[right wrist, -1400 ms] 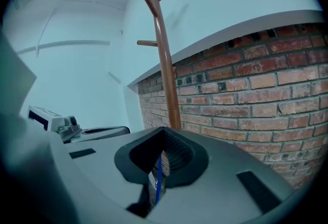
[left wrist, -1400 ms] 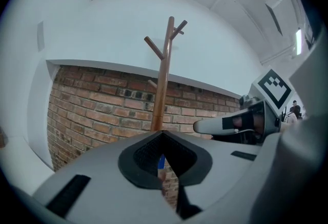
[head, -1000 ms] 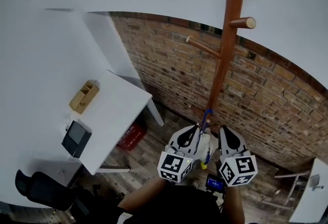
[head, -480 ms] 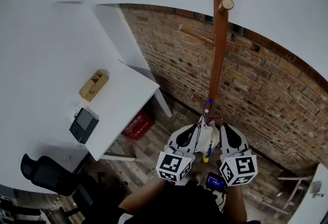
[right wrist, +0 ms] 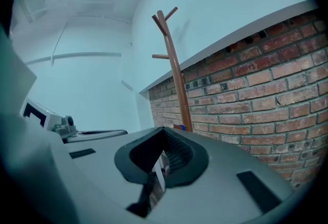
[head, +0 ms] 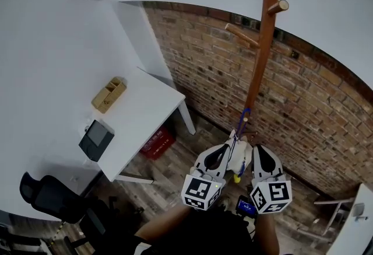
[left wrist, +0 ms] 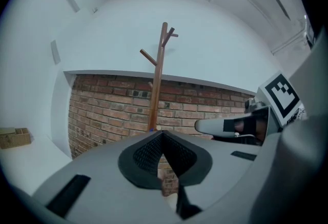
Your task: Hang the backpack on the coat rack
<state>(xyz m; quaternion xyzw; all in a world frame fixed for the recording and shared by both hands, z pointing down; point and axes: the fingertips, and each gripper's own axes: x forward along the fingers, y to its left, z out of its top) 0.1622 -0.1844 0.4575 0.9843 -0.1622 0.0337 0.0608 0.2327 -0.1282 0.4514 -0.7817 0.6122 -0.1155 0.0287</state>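
A tall wooden coat rack (head: 262, 61) with angled pegs stands against the brick wall; it also shows in the left gripper view as coat rack (left wrist: 158, 79) and in the right gripper view as coat rack (right wrist: 174, 64). A white backpack (head: 239, 154) with a blue top loop (head: 242, 121) hangs between my two grippers, just in front of the pole's foot. My left gripper (head: 220, 156) is shut on a dark strap (left wrist: 180, 202). My right gripper (head: 261, 159) is shut on a white strap (right wrist: 157, 177). Most of the bag is hidden by the grippers.
A white desk (head: 140, 119) stands at the left with a wooden box (head: 109, 94) and a black device (head: 96, 140) on it. A red crate (head: 154, 146) sits under it. A black chair (head: 46, 207) is at lower left. The brick wall (head: 326, 119) runs behind the rack.
The rack sits further right in the head view than half a second ago. The blue loop stands a little higher along the pole. Both grippers keep their hold, side by side.
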